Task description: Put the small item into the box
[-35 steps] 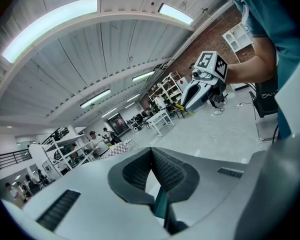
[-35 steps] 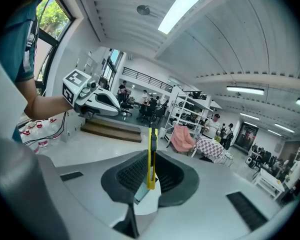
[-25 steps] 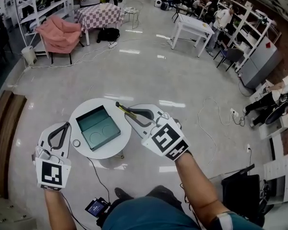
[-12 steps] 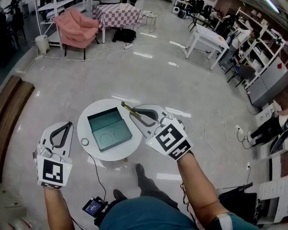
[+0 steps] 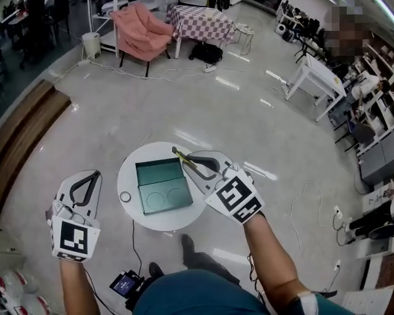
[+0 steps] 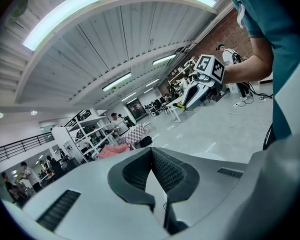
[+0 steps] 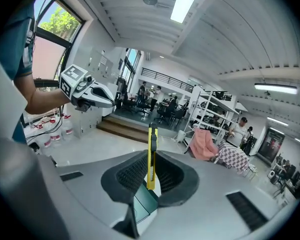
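Note:
A yellow utility knife (image 5: 182, 157) is clamped between the jaws of my right gripper (image 5: 192, 161), hanging over the far right corner of the open teal box (image 5: 163, 186). The right gripper view shows the knife (image 7: 151, 154) standing upright between the black pads (image 7: 132, 173), with a strip of the box (image 7: 145, 202) beneath. My left gripper (image 5: 90, 176) hovers left of the round white table (image 5: 132, 170), its jaws closed on nothing; its own view shows the gripper (image 6: 151, 153) with the pads meeting. A small ring (image 5: 125, 196) lies on the table left of the box.
The table stands alone on a glossy grey floor (image 5: 217, 123). A pink armchair (image 5: 139, 30) and a checkered table (image 5: 202, 21) are far behind, shelves and white desks (image 5: 315, 77) at the right. A small device with cable (image 5: 126, 283) lies by the person's feet.
The head view has swung, so the table and box sit further right and lower in it. My right gripper keeps the knife over the box's far right corner; the left has hardly moved.

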A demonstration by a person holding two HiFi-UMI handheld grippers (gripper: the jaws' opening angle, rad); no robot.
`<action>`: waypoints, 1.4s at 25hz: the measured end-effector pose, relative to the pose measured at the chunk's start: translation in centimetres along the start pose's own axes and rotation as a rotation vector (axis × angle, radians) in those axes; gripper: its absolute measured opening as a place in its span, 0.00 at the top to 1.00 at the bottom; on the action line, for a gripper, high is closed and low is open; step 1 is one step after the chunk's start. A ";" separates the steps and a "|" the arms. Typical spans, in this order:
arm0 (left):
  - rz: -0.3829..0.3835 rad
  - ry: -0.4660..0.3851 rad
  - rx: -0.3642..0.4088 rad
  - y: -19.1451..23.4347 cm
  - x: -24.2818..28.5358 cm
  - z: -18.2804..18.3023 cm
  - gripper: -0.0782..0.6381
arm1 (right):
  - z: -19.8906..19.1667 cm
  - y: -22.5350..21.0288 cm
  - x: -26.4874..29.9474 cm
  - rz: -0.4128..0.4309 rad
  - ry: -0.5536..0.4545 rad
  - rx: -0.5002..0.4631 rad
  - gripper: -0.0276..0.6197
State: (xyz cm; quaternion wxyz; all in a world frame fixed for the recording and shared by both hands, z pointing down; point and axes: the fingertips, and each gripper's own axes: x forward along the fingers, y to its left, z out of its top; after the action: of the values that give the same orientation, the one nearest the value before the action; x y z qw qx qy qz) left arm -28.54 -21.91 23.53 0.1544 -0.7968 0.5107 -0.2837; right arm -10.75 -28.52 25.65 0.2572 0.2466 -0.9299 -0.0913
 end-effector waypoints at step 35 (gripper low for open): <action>-0.012 0.208 -0.180 -4.3 18.3 -17.5 0.87 | -19.6 -5.3 24.9 0.305 0.119 0.029 0.86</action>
State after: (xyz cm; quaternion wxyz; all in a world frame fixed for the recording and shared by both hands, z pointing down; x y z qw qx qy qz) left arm -30.27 -35.77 45.08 0.0270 -0.7768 0.5424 -0.3188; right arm -16.89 -46.52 51.52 0.3191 0.1114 -0.9409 -0.0230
